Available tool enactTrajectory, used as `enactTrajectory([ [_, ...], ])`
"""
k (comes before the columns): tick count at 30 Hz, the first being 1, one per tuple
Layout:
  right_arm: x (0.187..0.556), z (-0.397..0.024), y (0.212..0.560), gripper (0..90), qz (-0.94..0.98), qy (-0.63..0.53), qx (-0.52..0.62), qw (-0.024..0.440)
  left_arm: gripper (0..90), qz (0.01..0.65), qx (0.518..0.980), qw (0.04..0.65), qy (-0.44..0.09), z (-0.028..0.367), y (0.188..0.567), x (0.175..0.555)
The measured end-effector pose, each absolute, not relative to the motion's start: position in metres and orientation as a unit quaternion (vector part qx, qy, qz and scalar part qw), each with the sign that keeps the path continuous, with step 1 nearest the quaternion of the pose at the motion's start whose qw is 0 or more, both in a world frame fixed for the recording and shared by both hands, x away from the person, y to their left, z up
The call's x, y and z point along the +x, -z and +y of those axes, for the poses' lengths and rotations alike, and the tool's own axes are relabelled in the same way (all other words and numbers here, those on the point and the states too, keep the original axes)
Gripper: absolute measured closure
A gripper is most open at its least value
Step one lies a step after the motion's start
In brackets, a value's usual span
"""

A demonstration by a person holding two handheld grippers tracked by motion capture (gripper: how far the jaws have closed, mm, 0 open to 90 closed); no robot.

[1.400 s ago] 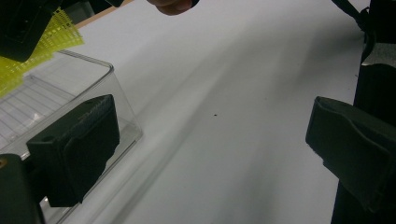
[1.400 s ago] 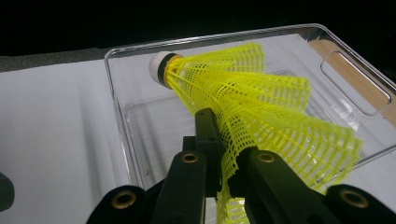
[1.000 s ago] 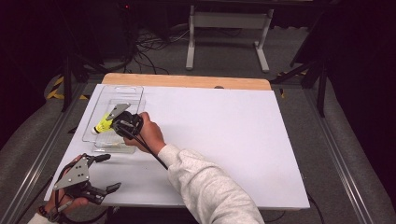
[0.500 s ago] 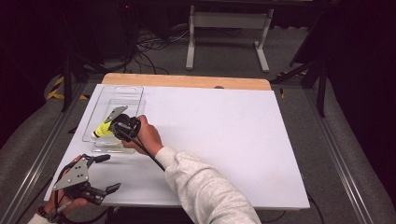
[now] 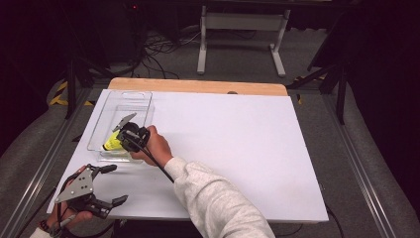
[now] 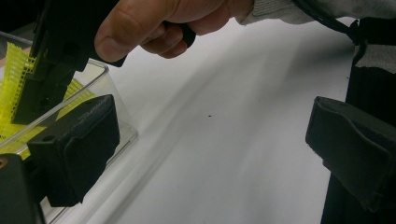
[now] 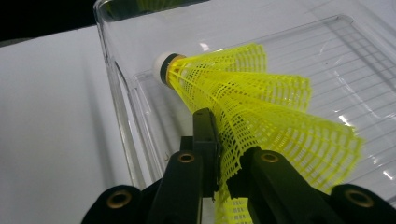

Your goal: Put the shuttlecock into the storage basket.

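A yellow plastic shuttlecock point(image 7: 261, 102) with a white cork tip lies in a clear plastic tray point(image 7: 116, 79), its tip near the tray's wall. My right gripper point(image 7: 224, 154) is shut on the mesh skirt. Its jaws have just eased open a little, and the skirt is still pinched between them. From above, the right gripper point(image 5: 121, 140) reaches into the near end of the tray point(image 5: 121, 94) with the shuttlecock point(image 5: 113, 144). My left gripper point(image 5: 116, 184) rests open at the table's front left corner with nothing between its jaws point(image 6: 210, 144). The left gripper view also shows the shuttlecock point(image 6: 14, 79).
The white tabletop point(image 5: 237, 148) stretches wide to the right of the tray. A wooden strip point(image 5: 198, 86) runs along its far edge. Metal rails flank the table, and cables and a stand sit on the floor beyond it.
My right gripper has carried the shuttlecock a little toward the tray's near end and lower into it. The left gripper has stayed where it was.
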State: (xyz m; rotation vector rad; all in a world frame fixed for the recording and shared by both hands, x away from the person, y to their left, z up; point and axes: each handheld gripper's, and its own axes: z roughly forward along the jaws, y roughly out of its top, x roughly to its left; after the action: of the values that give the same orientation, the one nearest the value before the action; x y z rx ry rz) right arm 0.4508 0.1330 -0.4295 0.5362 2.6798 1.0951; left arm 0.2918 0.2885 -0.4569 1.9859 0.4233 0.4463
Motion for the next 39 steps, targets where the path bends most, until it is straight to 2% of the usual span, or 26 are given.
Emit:
enactTrajectory([
  [8, 0.449, 0.129, 0.429, 78.1, 0.903, -0.374, 0.192, 0.090, 3.8, 0.176, 0.822, 0.509, -0.187, 0.290, 0.456, 0.291],
  [11, 0.447, 0.128, 0.429, 67.0, 0.904, -0.370, 0.193, 0.096, 3.8, 0.177, 0.822, 0.508, -0.185, 0.289, 0.456, 0.291],
  [16, 0.444, 0.121, 0.423, 57.0, 0.898, -0.381, 0.201, 0.093, 3.8, 0.176, 0.823, 0.506, -0.187, 0.289, 0.456, 0.290],
  [29, 0.423, 0.082, 0.397, 54.9, 0.887, -0.416, 0.162, 0.122, 3.7, 0.172, 0.826, 0.504, -0.184, 0.290, 0.457, 0.293],
  [36, 0.412, 0.063, 0.388, 55.2, 0.879, -0.428, 0.134, 0.161, 3.9, 0.173, 0.827, 0.503, -0.182, 0.289, 0.458, 0.296],
  [39, 0.410, 0.057, 0.386, 54.8, 0.876, -0.433, 0.133, 0.163, 3.8, 0.177, 0.823, 0.507, -0.184, 0.291, 0.458, 0.297],
])
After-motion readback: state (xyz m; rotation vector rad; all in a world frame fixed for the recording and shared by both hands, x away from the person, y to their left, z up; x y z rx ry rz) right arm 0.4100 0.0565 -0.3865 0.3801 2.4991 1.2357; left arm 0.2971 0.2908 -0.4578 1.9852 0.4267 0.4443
